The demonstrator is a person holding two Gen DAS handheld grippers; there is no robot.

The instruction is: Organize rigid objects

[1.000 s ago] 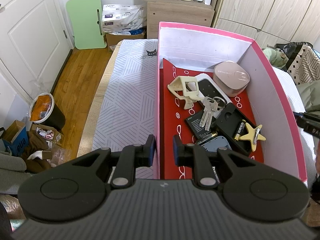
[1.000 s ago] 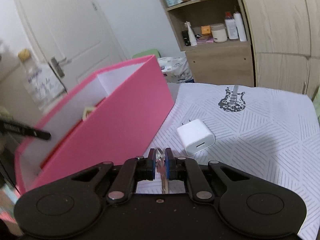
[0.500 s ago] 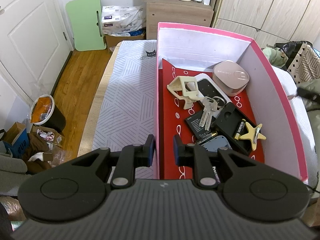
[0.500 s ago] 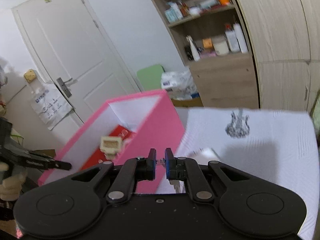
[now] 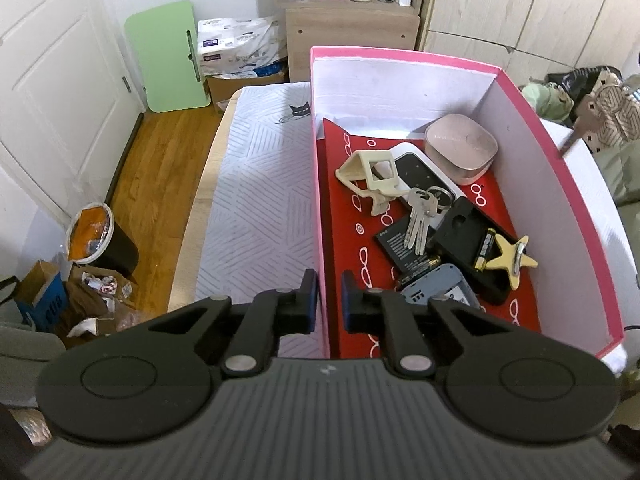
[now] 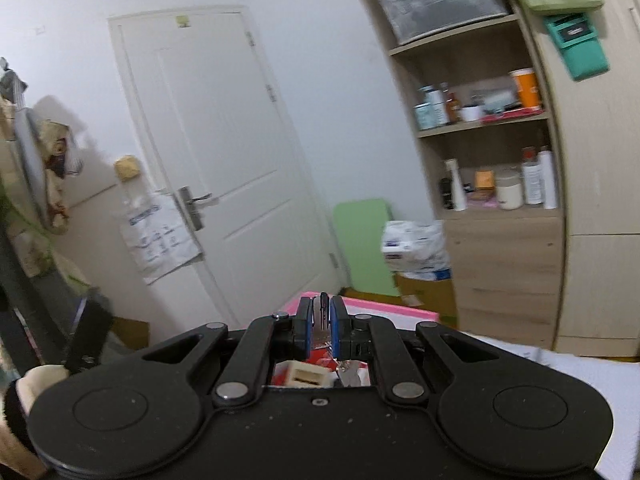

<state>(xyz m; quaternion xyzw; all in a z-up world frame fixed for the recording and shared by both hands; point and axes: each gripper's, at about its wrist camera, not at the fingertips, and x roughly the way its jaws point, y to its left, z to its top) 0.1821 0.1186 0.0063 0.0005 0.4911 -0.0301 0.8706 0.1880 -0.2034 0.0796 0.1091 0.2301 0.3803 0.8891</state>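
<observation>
Raised well above the patterned surface since the earlier frames, the right gripper (image 6: 321,322) is now carried over the near rim of the pink box (image 5: 556,168), and the white charger seen beside the box a second ago is lost from its view. Its jaws are pinched on a key (image 6: 320,320), whose blade hangs below them. In the left wrist view the same key (image 5: 588,114) is seen at about 2 o'clock, dangling just outside the box's right wall.

At the left gripper (image 5: 330,300) the jaws have just been closing; they now straddle the box's left wall at its near corner and appear clamped on it, so the box is steadied.

The step in hand is judged to be the carrying of the key to the box. Already inside lie a bunch of keys (image 5: 420,216), a cream plastic bracket (image 5: 372,174), a pink case (image 5: 462,148), batteries (image 5: 484,248) and a yellow star (image 5: 514,260).

Next, the key has to be brought over the red lining, lowered clear of the wall, and let go by spreading the jaws; the charger is probably left to be fetched afterwards.
</observation>
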